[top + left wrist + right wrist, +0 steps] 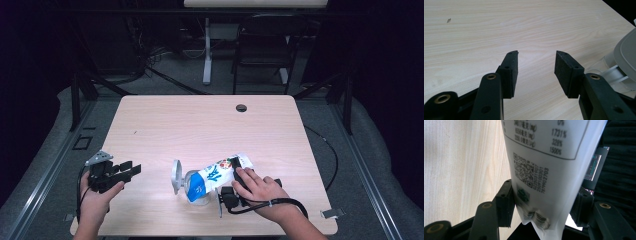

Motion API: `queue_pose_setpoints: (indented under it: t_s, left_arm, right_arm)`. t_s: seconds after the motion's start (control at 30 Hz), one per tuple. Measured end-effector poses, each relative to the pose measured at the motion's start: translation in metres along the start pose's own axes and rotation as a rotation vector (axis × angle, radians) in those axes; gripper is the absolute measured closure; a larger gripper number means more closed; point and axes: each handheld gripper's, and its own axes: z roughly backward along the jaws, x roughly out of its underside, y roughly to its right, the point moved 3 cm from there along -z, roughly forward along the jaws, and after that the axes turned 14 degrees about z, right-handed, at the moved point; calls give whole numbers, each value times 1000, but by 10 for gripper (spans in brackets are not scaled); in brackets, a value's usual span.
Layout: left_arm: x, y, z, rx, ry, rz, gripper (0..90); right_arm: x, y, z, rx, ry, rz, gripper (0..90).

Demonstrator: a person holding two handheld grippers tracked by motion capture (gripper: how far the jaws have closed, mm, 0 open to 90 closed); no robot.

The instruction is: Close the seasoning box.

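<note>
We find the pouch [220, 175] lying on its side on the worktop [200, 125], near the front edge and right of centre. It is white with blue print and a coloured picture near its far end. Its blue end points towards the person's left and rests at the mouth of a clear jar [192, 187], which also lies on its side. A grey lid [176, 176] stands on edge just beside the jar, on its left.

The right claw [239, 170] is clamped on the pouch at its right end; the right hand [260, 190] lies over the tool. In the right gripper view the pouch [546, 170] stands between the two jaws, its crimped bottom seam crumpled where the pads press on it. A nutrition table, a square code and a barcode are printed on that face.

The left claw [131, 170] sits well apart from the pouch, at the worktop's front left, held by the left hand [97, 192]. In the left gripper view its jaws stand apart over bare wood, with nothing between them. The lid [626, 60] shows at the right edge there.
</note>
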Motion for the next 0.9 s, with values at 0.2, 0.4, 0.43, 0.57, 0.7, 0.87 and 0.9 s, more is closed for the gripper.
queue_pose_setpoints:
  t_s: [0.2, 0.4, 0.43, 0.57, 0.7, 0.87, 0.9]
  left_arm:
    - [0, 0, 0, -1, 0, 3, 540]
    - [0, -2, 0, -7, -2, 6, 519]
    - [0, -2, 0, -10, 4, 7, 516]
    - [0, -2, 0, -15, 0, 4, 512]
    - [0, -3, -1, -17, -1, 3, 484]
    - [0, -2, -2, -18, 12, -2, 436]
    - [0, -2, -3, -18, 12, -3, 431]
  right_arm:
    - [0, 0, 0, 2, 0, 3, 458]
    - [0, 0, 0, 1, 0, 5, 457]
    - [0, 0, 0, 0, 0, 5, 457]
    - [0, 1, 0, 0, -5, 9, 458]
    - [0, 1, 0, 0, -5, 10, 457]
    - [0, 0, 0, -1, -1, 6, 458]
    - [0, 1, 1, -3, -7, 13, 458]
